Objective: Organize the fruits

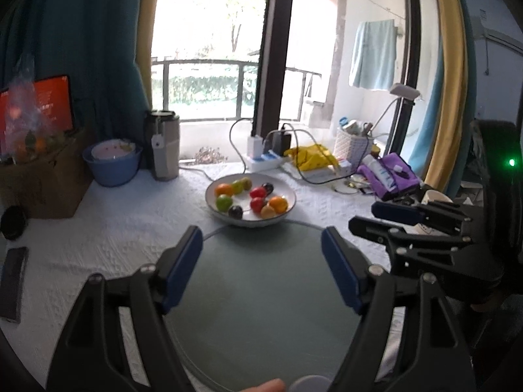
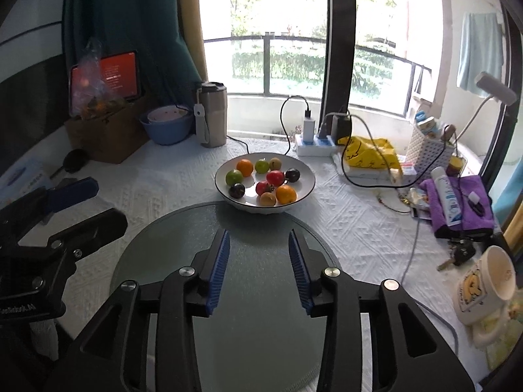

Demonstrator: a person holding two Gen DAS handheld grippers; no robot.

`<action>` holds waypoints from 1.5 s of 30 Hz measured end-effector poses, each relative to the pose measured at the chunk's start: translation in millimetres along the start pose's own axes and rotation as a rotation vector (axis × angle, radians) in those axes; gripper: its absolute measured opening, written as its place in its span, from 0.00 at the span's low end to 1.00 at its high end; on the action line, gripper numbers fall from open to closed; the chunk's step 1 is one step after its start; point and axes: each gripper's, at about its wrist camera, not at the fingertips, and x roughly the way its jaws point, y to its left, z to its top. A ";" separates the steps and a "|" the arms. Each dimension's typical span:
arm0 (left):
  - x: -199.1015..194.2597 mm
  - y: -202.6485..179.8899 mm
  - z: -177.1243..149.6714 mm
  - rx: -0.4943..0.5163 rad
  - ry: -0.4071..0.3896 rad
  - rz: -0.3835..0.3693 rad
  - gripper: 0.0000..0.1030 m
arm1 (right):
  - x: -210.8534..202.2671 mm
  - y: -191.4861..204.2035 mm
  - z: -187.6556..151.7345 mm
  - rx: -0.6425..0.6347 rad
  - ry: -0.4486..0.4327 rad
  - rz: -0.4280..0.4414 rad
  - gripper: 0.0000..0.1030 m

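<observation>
Fruits: nine pieces lie in the white bowl (image 2: 304, 192); two oranges (image 2: 286, 194), two green ones, two red ones (image 2: 275, 178), two dark plums (image 2: 236, 190) and two small yellowish ones, most of them apart from each other.
Bowl's place: middle of the surface (image 2: 163, 183), its near edge touching or overlapping the far rim of the round grey-green mat (image 2: 261, 294).
Left gripper (image 1: 262, 251): hovers over the mat, near the bowl; its blue-padded fingers (image 1: 183, 261) stand wide apart with nothing between them.
Right gripper (image 2: 259, 254): also over the mat, just beside the left one; fingers apart, narrower than the left pair, and empty.
Far left: a blue basin (image 2: 166, 130) holding a pink dish, a steel tumbler (image 2: 214, 114), a cardboard box (image 2: 108, 134) with a bagged bundle, a red-lit screen (image 2: 119, 75).
Far right: a power strip (image 2: 313, 143) with chargers and cables, a yellow bag (image 2: 369, 153), a white woven basket (image 2: 428, 150), a purple cloth (image 2: 457, 202) with a tube on it.
Near right: a cream mug (image 2: 487, 290) lying tilted, keys beside it.
</observation>
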 end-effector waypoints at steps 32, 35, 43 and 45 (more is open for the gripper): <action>-103.4 -19.9 37.6 0.078 -0.209 0.137 0.87 | -144.6 5.8 16.5 0.030 -0.268 -0.105 0.74; -104.4 -19.2 39.1 0.079 -0.218 0.144 0.87 | -146.7 3.3 16.5 0.036 -0.274 -0.109 0.74; -104.7 -21.9 36.9 0.092 -0.212 0.152 0.87 | -151.8 0.5 14.1 0.040 -0.298 -0.111 0.74; -104.1 -22.1 37.5 0.094 -0.210 0.152 0.87 | -152.2 0.7 14.0 0.042 -0.296 -0.113 0.74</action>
